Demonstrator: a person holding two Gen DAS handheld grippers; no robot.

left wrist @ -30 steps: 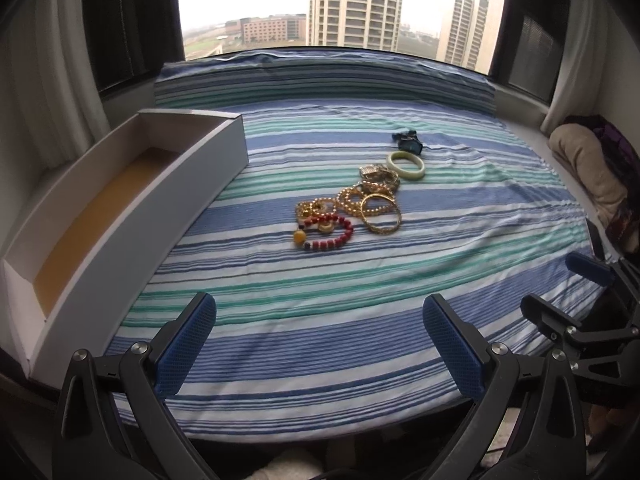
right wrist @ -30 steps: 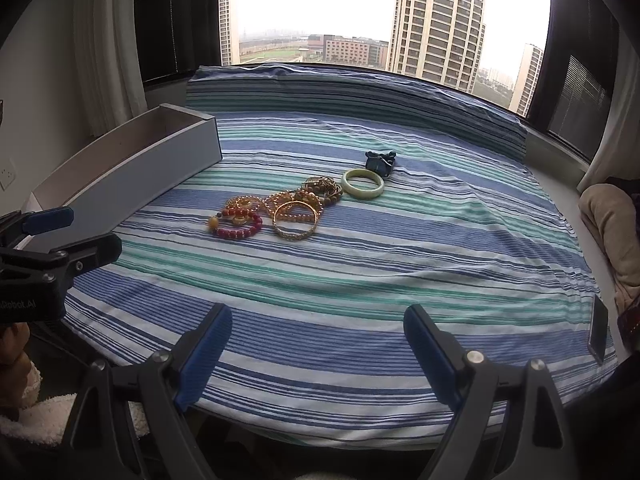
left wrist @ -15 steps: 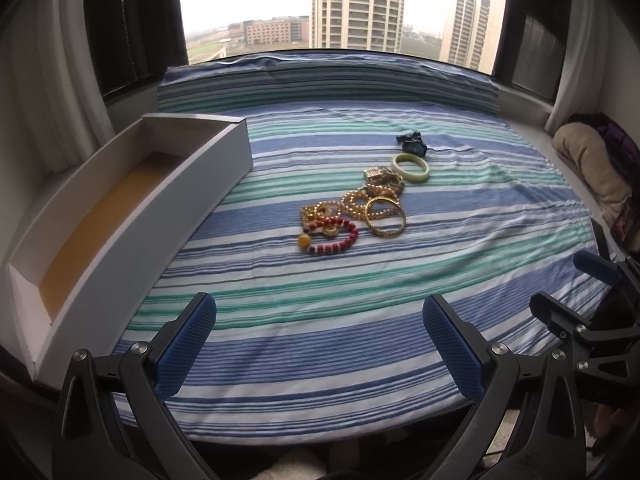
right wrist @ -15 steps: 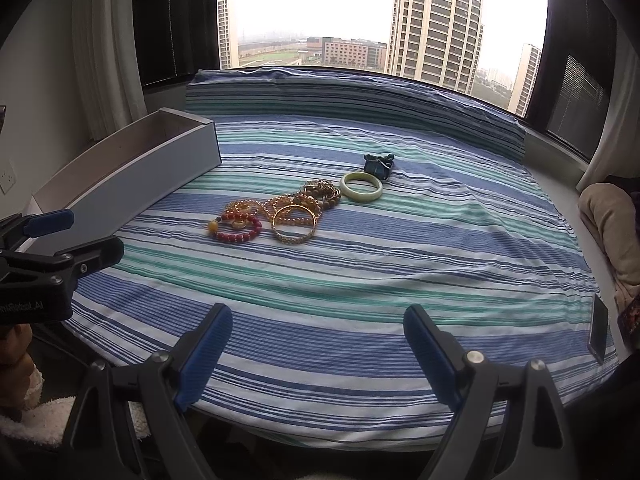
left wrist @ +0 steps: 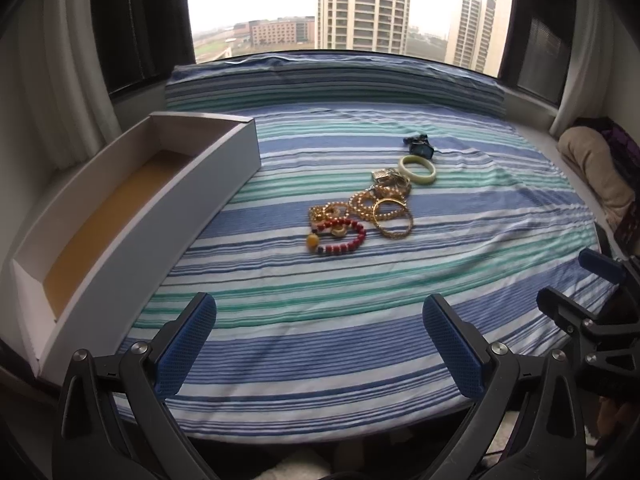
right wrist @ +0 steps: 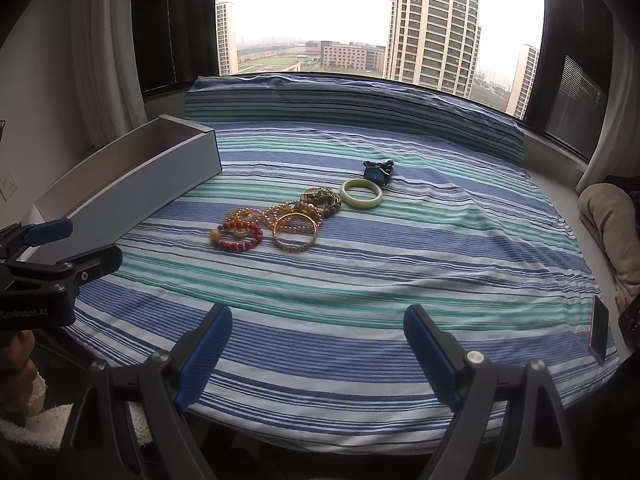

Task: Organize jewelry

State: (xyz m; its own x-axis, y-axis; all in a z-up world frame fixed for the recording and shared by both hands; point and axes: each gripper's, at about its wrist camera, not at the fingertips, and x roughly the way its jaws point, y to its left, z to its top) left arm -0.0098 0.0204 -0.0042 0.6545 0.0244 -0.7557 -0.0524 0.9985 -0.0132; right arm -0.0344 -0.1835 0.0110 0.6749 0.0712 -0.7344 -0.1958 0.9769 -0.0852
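Both the left gripper (left wrist: 319, 334) and right gripper (right wrist: 318, 344) are held wide open, empty. The rigid, likely slippery jade bangle (right wrist: 361, 194) is best gripped across its rim; the tangled beaded bracelets (right wrist: 264, 227) are limp.

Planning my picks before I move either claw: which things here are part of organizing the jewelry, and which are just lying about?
Part of the job:
- red beaded bracelet
- gold bangle
- gold bead and chain pile
- pale green jade bangle
- dark blue trinket
- long white open box

Lying about:
- beige cushion
- dark phone
- striped bedsheet
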